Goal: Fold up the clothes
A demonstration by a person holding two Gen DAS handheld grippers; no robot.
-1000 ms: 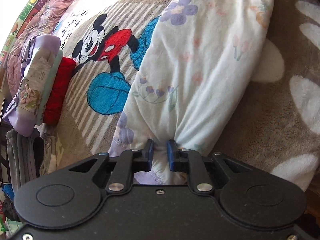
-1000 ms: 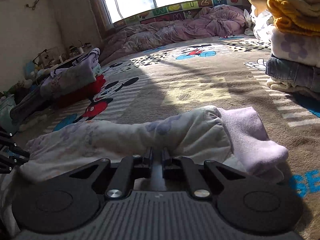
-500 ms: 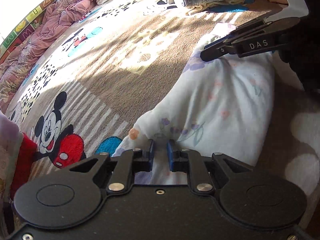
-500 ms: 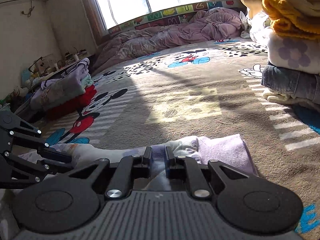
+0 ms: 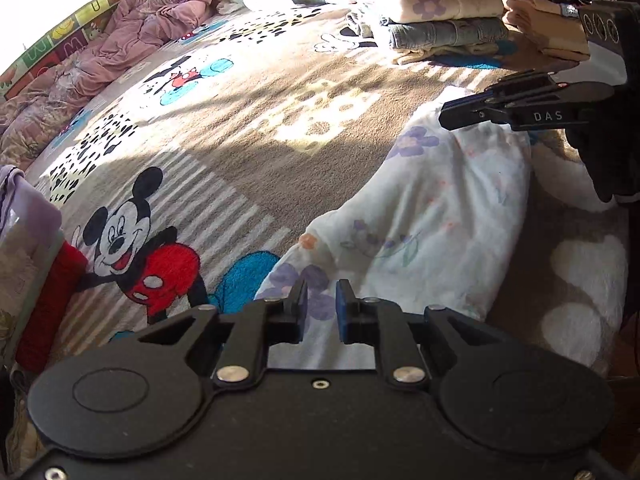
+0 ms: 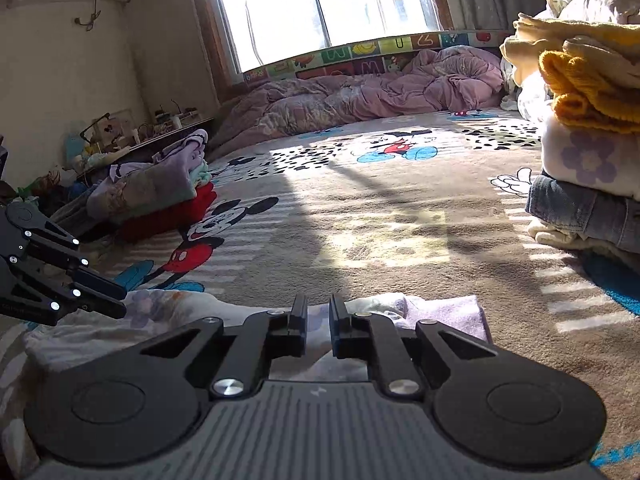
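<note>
A white floral garment [image 5: 432,216] lies as a long folded strip on the Mickey Mouse rug [image 5: 280,128]. My left gripper [image 5: 320,300] is at its near end, jaws narrow, with the purple-flowered cloth between the blue pads. In the right wrist view the same gripper [image 6: 120,300] sits at the garment's [image 6: 168,316] left end. My right gripper [image 6: 318,316] hovers over the other end, beside a lilac flap [image 6: 448,312]. Its jaws are opening, the cloth lying slack under the gap. From the left wrist view its black fingers [image 5: 444,114] reach just over the garment's far edge.
A tall stack of folded clothes [image 6: 592,160] with jeans and a yellow knit stands at the right, also visible as the stack [image 5: 440,12] at the back. A lower pile [image 6: 160,188] with a red item sits left. A pink quilt [image 6: 360,92] lies under the window.
The left gripper has swung upward and moved, bringing the right gripper into its view. The garment, earlier bunched taut at the left jaws, now lies flatter. The right jaws have widened slightly.
</note>
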